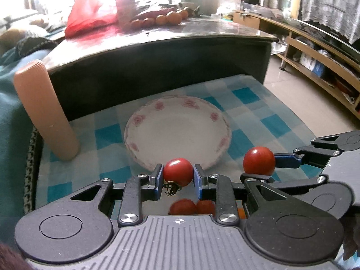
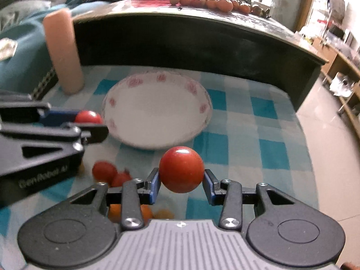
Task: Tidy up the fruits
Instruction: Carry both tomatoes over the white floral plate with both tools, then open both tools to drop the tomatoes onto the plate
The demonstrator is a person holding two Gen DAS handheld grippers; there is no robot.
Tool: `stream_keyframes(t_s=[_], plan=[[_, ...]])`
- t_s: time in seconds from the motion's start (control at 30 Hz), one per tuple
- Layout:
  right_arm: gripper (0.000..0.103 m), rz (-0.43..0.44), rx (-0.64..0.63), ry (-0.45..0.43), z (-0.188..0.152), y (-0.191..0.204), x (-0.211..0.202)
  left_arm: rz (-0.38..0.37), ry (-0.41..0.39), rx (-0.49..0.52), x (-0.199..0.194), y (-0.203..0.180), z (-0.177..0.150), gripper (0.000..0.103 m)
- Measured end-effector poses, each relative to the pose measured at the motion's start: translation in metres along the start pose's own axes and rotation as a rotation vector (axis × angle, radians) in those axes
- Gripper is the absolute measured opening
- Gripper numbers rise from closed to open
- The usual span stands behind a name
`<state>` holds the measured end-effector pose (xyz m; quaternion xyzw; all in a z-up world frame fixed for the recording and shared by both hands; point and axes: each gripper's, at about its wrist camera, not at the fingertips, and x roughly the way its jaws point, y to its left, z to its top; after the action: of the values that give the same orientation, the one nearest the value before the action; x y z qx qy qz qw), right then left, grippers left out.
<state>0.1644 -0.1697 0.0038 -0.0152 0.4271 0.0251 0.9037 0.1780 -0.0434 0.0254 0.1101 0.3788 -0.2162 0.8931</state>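
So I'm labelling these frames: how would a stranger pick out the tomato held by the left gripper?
Find the white plate with pink flowers on the blue checked cloth. At its near rim, the left gripper pinches a red tomato. Unlike the other held tomato, a dried stem dangles beneath it.

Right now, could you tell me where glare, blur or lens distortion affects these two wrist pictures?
Left wrist view: the window behind the red bag is blown out white, the dark table edge bows from fisheye, and the held cherry tomato is sharp. Right wrist view: the plate and pink cylinder look softly blurred, while its held tomato shows a small highlight.
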Motion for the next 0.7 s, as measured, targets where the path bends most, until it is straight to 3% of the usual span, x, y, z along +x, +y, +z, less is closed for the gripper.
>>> stream_keyframes(t_s=[0.1, 0.7], plan=[[0.054, 0.039, 0.011, -0.007, 0.012, -0.005, 0.010, 0.007, 0.014, -0.004, 0.013, 0.003, 0.008, 0.035], [0.055, 0.042, -0.147, -0.036, 0.041, 0.012, 0.068, 0.039, 0.062, -0.064, 0.057, 0.031, 0.021, 0.035]])
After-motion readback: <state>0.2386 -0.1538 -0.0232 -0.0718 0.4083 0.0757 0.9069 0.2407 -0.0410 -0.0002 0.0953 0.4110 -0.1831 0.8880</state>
